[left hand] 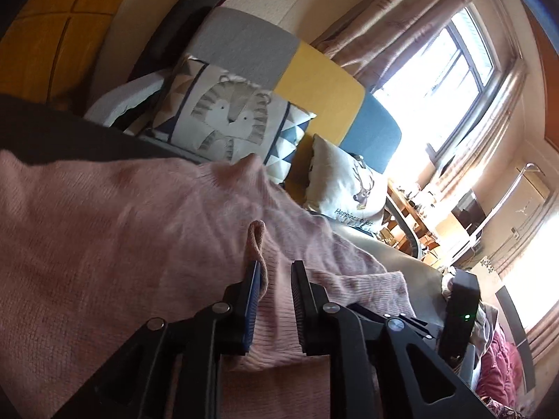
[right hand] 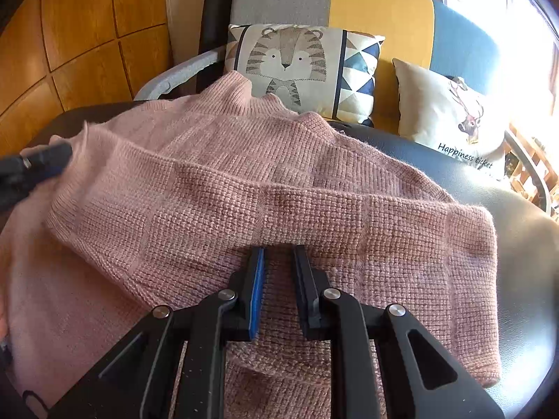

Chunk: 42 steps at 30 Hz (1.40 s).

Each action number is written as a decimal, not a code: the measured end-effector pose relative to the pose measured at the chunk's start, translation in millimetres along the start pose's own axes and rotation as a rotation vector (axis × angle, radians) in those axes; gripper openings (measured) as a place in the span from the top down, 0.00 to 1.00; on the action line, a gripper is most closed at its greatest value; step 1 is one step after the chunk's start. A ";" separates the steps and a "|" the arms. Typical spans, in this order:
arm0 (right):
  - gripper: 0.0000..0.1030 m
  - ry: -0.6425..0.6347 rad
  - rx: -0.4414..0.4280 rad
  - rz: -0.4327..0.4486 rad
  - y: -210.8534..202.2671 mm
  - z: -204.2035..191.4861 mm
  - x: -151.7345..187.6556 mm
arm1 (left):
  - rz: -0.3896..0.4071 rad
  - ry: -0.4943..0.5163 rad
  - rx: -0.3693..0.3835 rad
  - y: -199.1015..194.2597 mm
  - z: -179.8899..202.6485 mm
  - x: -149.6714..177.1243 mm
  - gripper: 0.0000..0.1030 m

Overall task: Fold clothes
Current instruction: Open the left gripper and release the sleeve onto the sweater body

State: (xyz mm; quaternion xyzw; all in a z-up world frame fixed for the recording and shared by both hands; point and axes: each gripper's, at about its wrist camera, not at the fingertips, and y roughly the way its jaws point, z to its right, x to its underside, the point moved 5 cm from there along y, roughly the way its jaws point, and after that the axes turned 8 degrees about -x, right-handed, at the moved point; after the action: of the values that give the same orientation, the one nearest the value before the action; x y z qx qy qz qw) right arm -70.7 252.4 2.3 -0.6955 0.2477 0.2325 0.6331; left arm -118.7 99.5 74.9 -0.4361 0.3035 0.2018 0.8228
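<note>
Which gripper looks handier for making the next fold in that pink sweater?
Probably the right gripper: its open jaws sit at the folded sweater edge, mid-garment. The left gripper is open too, with only a knit loop against one finger.

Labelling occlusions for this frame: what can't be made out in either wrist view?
- Pink sweater: near hem hidden under the right tool, right wrist view; left edge cut by the frame.
- Left tool: a knit loop lies against one finger; grip unclear, left wrist view.
- Left wrist view: sweater blurred; window glare washes out the shelves.
- Deer cushion: far edge lost in glare.
</note>
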 end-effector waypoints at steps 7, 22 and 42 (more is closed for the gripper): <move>0.82 0.013 -0.015 0.006 -1.6 1.7 0.7 | 0.080 0.110 -0.225 -1.2 21.8 0.3 0.83; 0.82 0.012 -0.010 0.008 -1.6 2.6 -0.1 | -0.152 0.227 -0.242 61.2 30.9 38.6 0.77; 0.82 0.007 -0.005 0.010 0.8 2.3 -0.6 | -0.143 0.104 -0.248 27.1 -32.0 34.9 0.79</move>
State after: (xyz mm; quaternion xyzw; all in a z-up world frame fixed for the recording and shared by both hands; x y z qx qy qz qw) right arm -71.7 254.7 1.9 -0.6968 0.2527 0.2337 0.6293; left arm -119.6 89.5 21.2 -0.5648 0.2865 0.1559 0.7580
